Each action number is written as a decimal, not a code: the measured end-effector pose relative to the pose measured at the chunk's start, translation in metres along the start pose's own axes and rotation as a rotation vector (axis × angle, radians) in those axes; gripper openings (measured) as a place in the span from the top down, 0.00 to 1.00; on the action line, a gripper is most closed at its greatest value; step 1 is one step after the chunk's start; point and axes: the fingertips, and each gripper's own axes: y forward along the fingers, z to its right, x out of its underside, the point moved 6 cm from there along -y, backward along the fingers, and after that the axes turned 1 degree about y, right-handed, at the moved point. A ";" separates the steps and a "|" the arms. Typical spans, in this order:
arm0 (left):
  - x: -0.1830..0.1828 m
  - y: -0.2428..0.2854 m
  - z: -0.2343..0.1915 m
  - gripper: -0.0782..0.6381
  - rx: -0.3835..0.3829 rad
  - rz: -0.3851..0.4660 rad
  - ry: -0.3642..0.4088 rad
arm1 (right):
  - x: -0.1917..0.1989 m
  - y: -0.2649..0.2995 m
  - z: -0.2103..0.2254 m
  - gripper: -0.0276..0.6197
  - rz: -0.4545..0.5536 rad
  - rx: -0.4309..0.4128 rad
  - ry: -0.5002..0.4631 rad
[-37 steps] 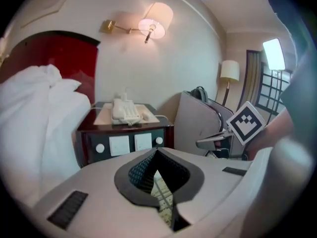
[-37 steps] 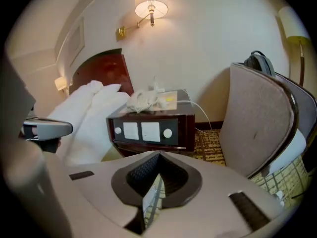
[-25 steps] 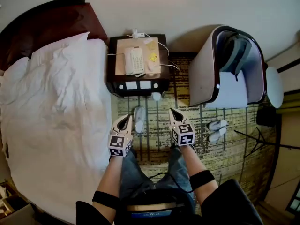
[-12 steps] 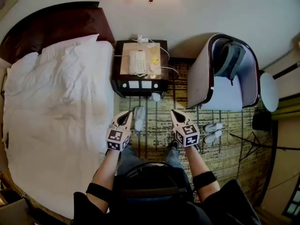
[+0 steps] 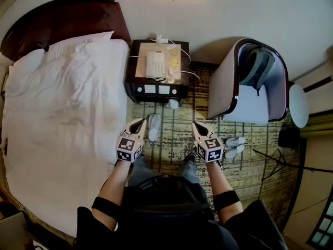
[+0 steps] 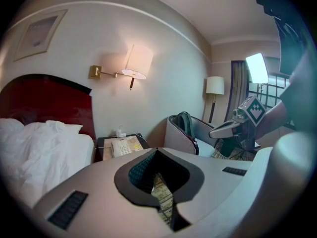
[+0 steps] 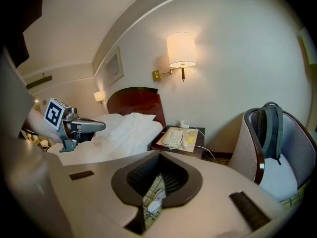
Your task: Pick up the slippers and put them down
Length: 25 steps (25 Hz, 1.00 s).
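In the head view a pair of white slippers (image 5: 154, 127) lies on the patterned carpet just in front of the nightstand. A second white pair (image 5: 233, 146) lies to the right, by the armchair's foot. My left gripper (image 5: 139, 122) hangs above the carpet, just left of the first pair, shut and holding nothing. My right gripper (image 5: 195, 124) is level with it between the two pairs, also shut and empty. In each gripper view the jaws meet at a closed point with nothing in them: the left gripper (image 6: 157, 150) and the right gripper (image 7: 158, 155).
A bed with white bedding (image 5: 62, 113) fills the left. The dark nightstand (image 5: 156, 91) carries a telephone (image 5: 155, 64) and cables. A curved armchair (image 5: 223, 87) holds a backpack (image 5: 256, 66). A round side table (image 5: 299, 104) and a tripod (image 5: 276, 160) stand at the right.
Both grippers have risen from the floor, still shut and empty. The head view has pulled back, so the floor and slippers look smaller. The slippers have not moved.
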 end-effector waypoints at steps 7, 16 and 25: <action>-0.003 -0.001 -0.004 0.89 -0.006 -0.022 0.019 | -0.003 0.004 -0.002 0.95 -0.001 -0.008 0.002; 0.003 0.001 -0.008 0.89 -0.016 -0.005 0.008 | -0.001 0.008 0.001 0.96 -0.001 -0.003 0.009; 0.004 0.006 -0.003 0.89 -0.007 -0.011 0.007 | 0.006 0.012 -0.003 0.96 -0.010 -0.013 0.018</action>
